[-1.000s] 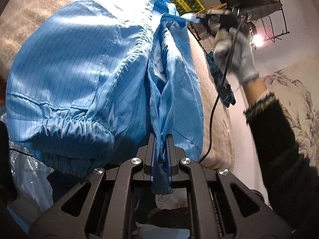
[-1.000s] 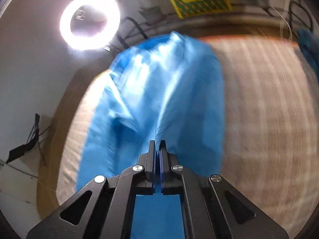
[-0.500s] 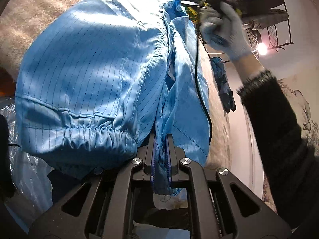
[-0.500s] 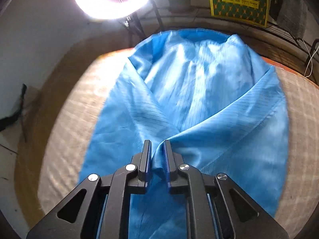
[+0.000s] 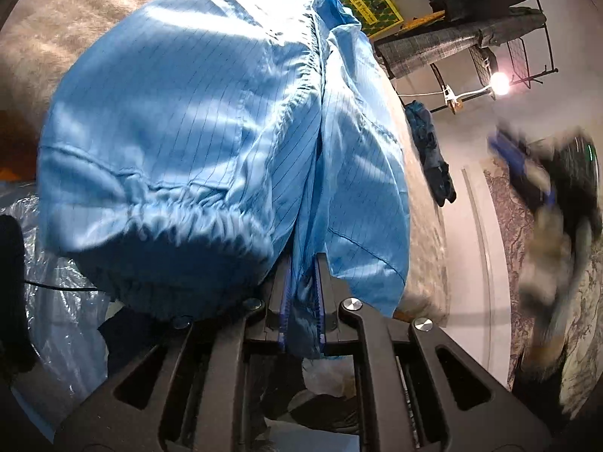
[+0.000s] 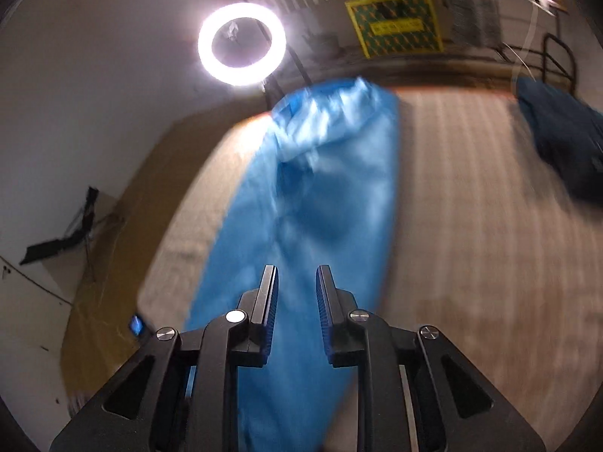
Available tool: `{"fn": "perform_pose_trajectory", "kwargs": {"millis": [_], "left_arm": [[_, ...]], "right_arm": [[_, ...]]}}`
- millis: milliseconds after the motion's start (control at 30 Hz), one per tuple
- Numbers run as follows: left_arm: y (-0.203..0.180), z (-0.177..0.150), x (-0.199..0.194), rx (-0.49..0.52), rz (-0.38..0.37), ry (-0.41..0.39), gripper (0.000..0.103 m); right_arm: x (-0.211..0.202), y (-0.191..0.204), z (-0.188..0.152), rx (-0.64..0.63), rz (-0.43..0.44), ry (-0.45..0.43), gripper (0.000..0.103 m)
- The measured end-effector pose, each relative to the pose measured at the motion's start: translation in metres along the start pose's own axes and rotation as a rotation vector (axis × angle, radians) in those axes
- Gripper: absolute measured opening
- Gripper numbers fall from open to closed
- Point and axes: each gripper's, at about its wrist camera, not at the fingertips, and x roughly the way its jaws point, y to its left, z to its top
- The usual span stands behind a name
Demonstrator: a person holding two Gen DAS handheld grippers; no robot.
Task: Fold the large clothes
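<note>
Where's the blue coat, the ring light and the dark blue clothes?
blue coat [image 5: 188, 120], left wrist view, its striped back.
ring light [image 6: 241, 43], right wrist view, its glowing ring.
dark blue clothes [image 6: 557, 143], right wrist view, the heap's middle.

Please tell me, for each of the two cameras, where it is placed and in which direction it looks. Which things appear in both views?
Left wrist: sits on the left gripper, looking along its fingers, shut on the blue garment; the person's blurred other hand shows at right.
Right wrist: sits on the right gripper, looking down over the bed; its jaws are opening, nothing gripped.
Shared: the garment, bed, dark blue cloth, yellow-green sign.
</note>
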Motion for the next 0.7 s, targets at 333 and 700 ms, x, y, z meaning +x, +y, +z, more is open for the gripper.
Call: {"fn": "perform_pose_trajectory", "kwargs": {"millis": [333,700], "left_arm": [[-0.023,0.000,-0.081,0.145,0.038,-0.055,0.062],[0.073,0.073,-0.096,-0.079,0.096,0.003,0.066]], "right_arm": [[0.018,-0.020,-0.137,0.041,-0.013,0.180,0.034],[0.060,-0.040,-0.167,0.151,0.196,0.233,0.038]]}}
